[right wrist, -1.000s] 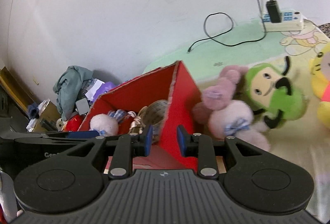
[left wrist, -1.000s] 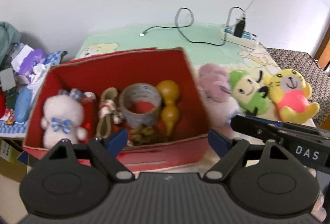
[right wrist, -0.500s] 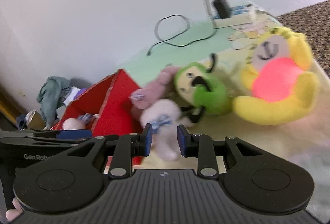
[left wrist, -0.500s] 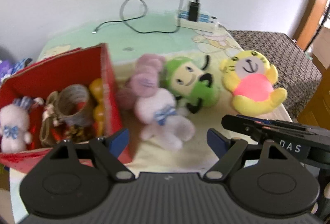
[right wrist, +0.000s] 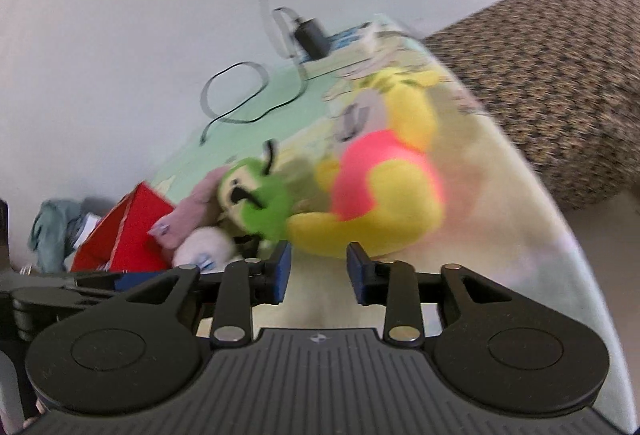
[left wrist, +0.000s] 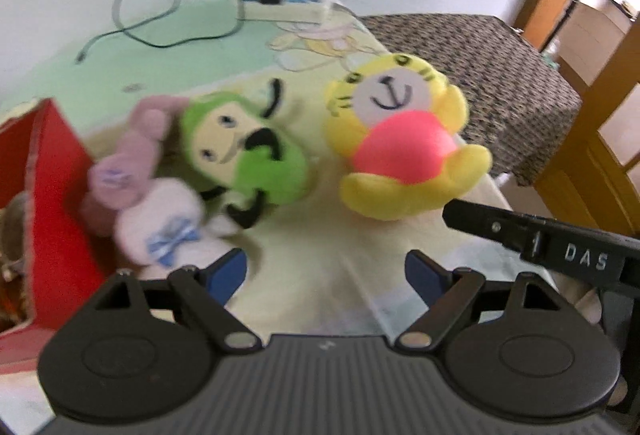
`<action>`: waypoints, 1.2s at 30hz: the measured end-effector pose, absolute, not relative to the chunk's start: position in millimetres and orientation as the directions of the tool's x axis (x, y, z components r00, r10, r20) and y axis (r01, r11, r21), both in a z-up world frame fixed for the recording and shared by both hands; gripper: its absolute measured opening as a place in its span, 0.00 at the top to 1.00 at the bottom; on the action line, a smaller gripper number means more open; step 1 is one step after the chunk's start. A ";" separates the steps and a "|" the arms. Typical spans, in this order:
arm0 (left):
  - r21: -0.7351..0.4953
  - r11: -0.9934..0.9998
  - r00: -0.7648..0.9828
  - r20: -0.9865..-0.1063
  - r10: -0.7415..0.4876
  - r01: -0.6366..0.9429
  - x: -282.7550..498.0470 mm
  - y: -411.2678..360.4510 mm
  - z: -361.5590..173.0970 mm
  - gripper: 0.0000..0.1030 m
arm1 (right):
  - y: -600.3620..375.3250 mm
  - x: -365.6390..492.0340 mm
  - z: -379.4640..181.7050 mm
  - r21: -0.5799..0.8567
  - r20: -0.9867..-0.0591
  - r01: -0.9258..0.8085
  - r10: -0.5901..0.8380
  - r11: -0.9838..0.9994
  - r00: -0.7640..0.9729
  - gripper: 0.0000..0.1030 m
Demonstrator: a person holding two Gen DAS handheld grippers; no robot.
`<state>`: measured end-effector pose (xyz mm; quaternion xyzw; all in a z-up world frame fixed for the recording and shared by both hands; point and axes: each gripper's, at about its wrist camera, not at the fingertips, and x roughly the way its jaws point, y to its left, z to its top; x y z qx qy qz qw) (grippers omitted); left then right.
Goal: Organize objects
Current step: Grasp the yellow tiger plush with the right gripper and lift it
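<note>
Approach to the tiger, by the bench's right edge.
Left tongs wide, empty; right tongs just opening, empty; next: straddle, close, carry to box.

fuzzy plush toys, matt red cardboard box, ribbed black plastic claw

Left wrist camera looks steeply down over the yellow toy from close by, red box at left. Right wrist camera views it lower, tilted, closer. Both share the toys, box and wall-side power strip.
</note>
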<state>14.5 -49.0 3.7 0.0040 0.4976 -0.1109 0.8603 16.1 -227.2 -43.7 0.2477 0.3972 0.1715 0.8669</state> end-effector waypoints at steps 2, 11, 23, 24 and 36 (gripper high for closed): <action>-0.131 0.967 0.463 -0.858 -0.221 0.219 21.1 -57.0 -1.5 0.15 | -240.6 19.3 -48.1 0.582 -0.609 -0.051 0.477 0.811 0.634 0.65; -0.308 0.915 0.372 -0.843 -0.390 0.261 53.8 -78.7 -27.3 0.14 | -284.2 44.7 -59.3 0.664 -0.589 0.093 0.442 0.742 0.677 0.53; -0.340 0.908 0.335 -0.849 -0.408 0.245 83.9 -76.1 -51.4 0.14 | -251.4 118.1 -105.4 0.728 -0.600 0.102 0.558 0.678 0.573 0.37; -0.335 0.909 0.334 -0.851 -0.405 0.248 85.4 -76.4 -52.8 0.14 | -248.3 122.0 -108.5 0.737 -0.595 0.101 0.570 0.668 0.566 0.36; -0.357 0.895 0.289 -0.856 -0.428 0.267 87.0 -76.2 -60.7 0.14 | -238.7 104.8 -106.5 0.767 -0.565 0.048 0.637 0.640 0.524 0.47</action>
